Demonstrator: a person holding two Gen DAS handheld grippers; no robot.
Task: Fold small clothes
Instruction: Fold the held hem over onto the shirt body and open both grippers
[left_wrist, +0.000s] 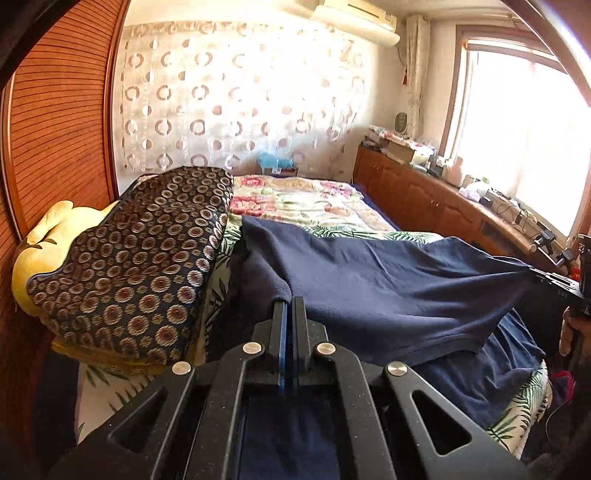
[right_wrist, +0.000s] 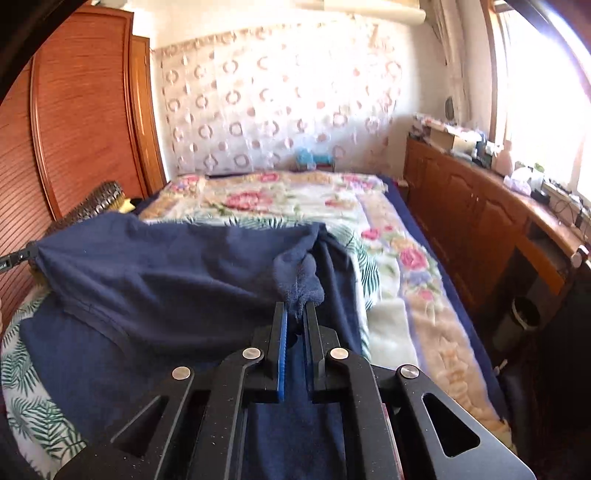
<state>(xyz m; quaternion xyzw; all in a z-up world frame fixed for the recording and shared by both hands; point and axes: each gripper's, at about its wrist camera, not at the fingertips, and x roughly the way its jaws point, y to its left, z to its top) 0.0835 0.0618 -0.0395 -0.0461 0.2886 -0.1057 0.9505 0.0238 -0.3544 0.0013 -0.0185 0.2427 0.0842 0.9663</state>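
Cloth slung between two tools: the navy garment hung partly raised over the near end of the bed, one corner clamped in the shut fingers of the left gripper, the other bunched in the shut fingers of the right gripper. The right-hand pinch looked thick and uneven, so a corner could slip and skew the fold. A patterned cushion sat close on the left and could snag the swinging hem. The wooden cabinet stood clear.
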